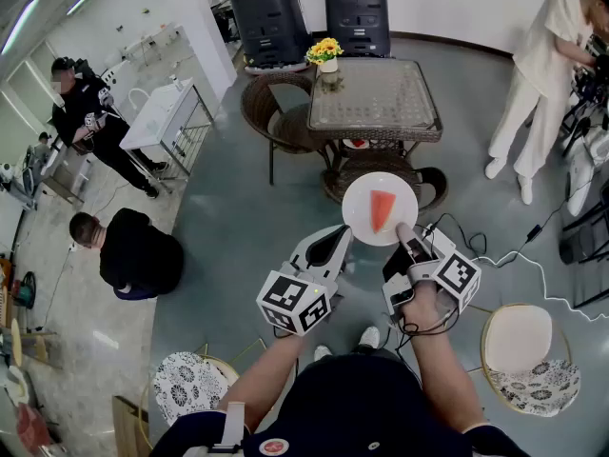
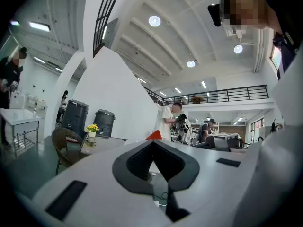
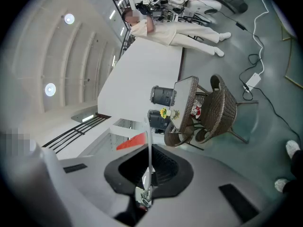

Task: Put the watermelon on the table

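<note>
I am looking down on the right gripper (image 1: pixel 406 238), which is holding a white plate (image 1: pixel 358 198) by its near rim. In the right gripper view its fingers (image 3: pixel 173 171) are pinching that rim, and the plate is showing there as a thin white edge running between the dark pads. The watermelon (image 1: pixel 380 209), a red wedge, is lying on the middle of the plate.

The left gripper (image 1: pixel 340 238) is sitting at the plate's left near edge. Its fingers (image 2: pixel 182 167) are pressing together at the tips with nothing between them. In the left gripper view only the red tip of the wedge is peeking over them.

The plate is hanging in the air on my side of the counter (image 1: pixel 376 98), not resting on it. From the head view it is showing in front of the counter's near edge, over a wicker chair (image 1: pixel 419 181) tucked under that side. A vase of yellow flowers (image 1: pixel 325 51) is standing at the counter's far left corner. A second wicker chair (image 1: pixel 271 112) is sitting at its left.
</note>
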A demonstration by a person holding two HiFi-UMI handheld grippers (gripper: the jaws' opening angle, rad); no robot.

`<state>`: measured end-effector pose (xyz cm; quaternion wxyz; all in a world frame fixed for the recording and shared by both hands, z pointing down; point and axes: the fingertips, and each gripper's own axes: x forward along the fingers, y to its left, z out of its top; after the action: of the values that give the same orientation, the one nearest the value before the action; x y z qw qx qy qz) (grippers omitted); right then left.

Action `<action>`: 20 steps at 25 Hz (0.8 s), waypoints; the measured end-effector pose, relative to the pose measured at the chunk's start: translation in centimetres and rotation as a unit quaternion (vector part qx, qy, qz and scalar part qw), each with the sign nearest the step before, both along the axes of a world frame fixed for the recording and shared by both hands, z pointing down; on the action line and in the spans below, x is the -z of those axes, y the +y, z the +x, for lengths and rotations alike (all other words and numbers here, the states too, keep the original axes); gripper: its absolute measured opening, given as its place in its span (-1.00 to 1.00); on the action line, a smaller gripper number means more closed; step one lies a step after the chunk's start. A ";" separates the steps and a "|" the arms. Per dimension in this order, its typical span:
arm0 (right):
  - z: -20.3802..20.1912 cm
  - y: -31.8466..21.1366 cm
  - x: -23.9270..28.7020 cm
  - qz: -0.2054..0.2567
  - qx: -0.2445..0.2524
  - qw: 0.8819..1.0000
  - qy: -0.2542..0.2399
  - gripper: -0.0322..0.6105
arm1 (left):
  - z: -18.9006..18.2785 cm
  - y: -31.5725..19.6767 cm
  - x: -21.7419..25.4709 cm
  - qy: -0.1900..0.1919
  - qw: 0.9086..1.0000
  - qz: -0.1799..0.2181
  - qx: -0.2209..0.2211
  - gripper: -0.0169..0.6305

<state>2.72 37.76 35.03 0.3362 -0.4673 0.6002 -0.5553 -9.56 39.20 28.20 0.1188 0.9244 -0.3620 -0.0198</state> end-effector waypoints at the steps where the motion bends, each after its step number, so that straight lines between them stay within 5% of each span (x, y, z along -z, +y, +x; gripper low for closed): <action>1: 0.0 0.0 0.1 0.001 0.000 1.000 -0.001 -0.86 | 0.0 0.0 0.0 0.000 1.000 0.000 0.000 -0.93; 20: -0.1 -0.4 -0.5 0.002 0.005 1.000 -0.010 -0.87 | 0.0 -0.2 -0.7 -0.005 1.000 -0.002 0.006 -0.93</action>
<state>2.63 37.32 35.54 0.3403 -0.4582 0.5999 -0.5607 -9.53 39.04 28.90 0.1185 0.9220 -0.3683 -0.0154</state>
